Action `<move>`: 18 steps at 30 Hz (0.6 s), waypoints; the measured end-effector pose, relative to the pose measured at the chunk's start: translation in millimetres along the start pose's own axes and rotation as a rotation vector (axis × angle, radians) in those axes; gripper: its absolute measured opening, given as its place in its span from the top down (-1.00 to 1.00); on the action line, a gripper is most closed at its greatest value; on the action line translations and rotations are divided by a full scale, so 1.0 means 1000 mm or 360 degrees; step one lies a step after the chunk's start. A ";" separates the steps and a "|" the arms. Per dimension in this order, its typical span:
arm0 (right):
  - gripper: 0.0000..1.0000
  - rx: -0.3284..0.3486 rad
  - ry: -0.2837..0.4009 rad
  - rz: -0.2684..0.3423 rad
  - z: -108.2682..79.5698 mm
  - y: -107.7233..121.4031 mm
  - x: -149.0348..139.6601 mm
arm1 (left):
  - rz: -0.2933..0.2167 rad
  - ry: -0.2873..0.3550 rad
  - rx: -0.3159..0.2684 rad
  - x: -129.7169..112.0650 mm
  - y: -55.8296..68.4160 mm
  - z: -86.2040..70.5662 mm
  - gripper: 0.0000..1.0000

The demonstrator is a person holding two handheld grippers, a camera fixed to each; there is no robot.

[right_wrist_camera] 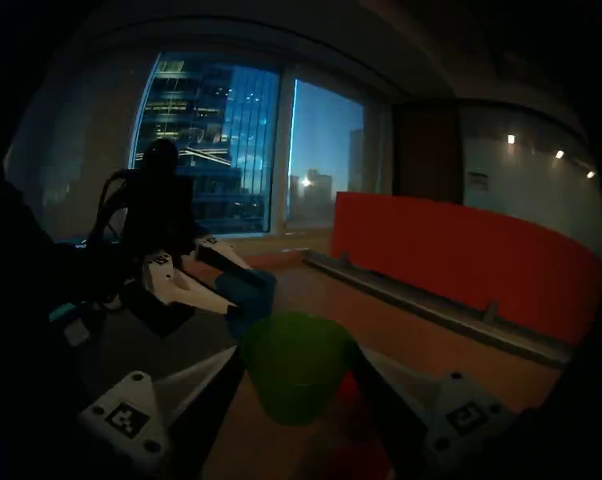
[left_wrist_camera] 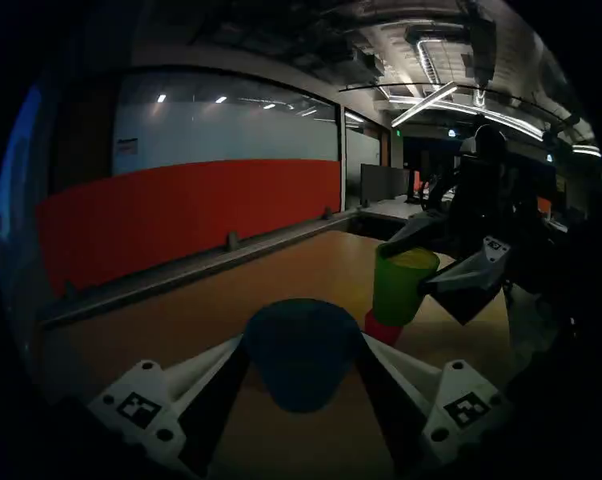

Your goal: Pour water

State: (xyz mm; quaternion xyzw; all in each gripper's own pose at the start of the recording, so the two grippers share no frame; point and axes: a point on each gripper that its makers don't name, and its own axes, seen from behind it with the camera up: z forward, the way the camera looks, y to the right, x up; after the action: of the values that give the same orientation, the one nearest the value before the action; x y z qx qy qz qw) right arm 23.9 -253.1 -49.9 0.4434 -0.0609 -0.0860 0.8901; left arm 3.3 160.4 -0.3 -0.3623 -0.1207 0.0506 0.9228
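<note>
Our left gripper clasps a dark blue cup. Our right gripper grips a bright green cup, mouth upward.

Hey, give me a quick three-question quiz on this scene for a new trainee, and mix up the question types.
1. Multiple choice: the cup in the left gripper is A) blue, B) green, C) white.
2. True or false: the right gripper is open and empty.
3. Short answer: in the left gripper view, what colour is the object just beneath the green cup?

Key:
1. A. It holds the blue cup.
2. False. It is shut on the green cup.
3. Red. The red object shows under the green cup's base.
</note>
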 end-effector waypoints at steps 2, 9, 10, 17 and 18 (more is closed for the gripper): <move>-0.99 -0.0002 0.0014 -0.0002 -0.001 0.000 0.002 | -0.0001 0.0019 -0.0004 0.003 0.001 -0.001 -0.73; -0.99 -0.0009 0.0037 0.0000 -0.001 0.002 0.007 | 0.0011 0.0061 -0.0019 0.009 0.006 -0.003 -0.74; -0.99 -0.0008 0.0037 0.0000 -0.001 0.002 0.007 | 0.0015 0.0070 -0.0018 0.010 0.007 -0.003 -0.74; -0.99 -0.0008 0.0044 -0.0006 0.000 0.001 0.007 | 0.0013 0.0128 -0.0024 0.018 0.011 -0.006 -0.74; -0.99 -0.0009 0.0046 -0.0007 0.001 0.001 0.007 | 0.0009 0.0136 -0.0025 0.019 0.012 -0.007 -0.74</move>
State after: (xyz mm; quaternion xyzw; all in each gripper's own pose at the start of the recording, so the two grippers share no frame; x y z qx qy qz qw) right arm 31.0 -254.6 -48.7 0.4423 -0.0469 -0.0816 0.8919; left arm 23.8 168.0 -9.5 -0.3718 -0.0806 0.0367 0.9241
